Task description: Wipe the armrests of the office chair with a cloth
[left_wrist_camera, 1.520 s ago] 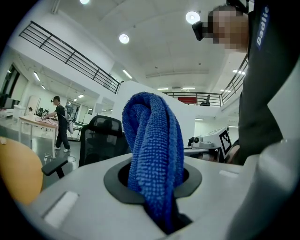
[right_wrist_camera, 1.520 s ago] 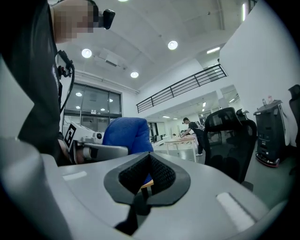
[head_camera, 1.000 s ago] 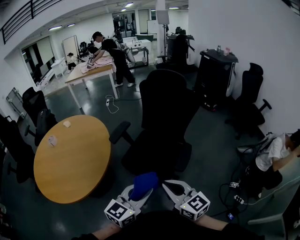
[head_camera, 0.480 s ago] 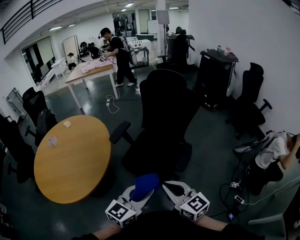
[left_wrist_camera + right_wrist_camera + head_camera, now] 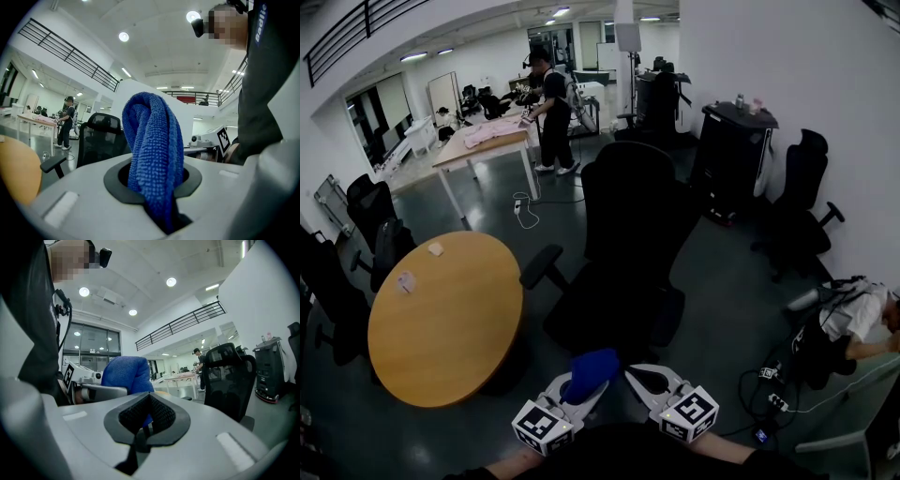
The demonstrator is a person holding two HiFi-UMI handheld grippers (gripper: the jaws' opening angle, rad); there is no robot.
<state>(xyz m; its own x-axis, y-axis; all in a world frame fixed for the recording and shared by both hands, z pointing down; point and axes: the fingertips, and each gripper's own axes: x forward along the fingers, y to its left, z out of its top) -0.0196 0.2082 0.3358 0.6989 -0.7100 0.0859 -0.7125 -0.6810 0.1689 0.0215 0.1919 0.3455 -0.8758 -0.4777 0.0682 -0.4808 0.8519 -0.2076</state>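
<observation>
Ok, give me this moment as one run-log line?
phase: before wiping | left gripper: shut on blue cloth | right gripper: shut, empty | office chair: ahead, armrest not yet touched

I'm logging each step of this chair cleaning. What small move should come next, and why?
Probably carry the left tool forward to the armrest on that side of the black office chair. The tool is shut on the blue microfibre cloth but sits by the person's body, short of the chair, with no armrest touched yet.
</observation>
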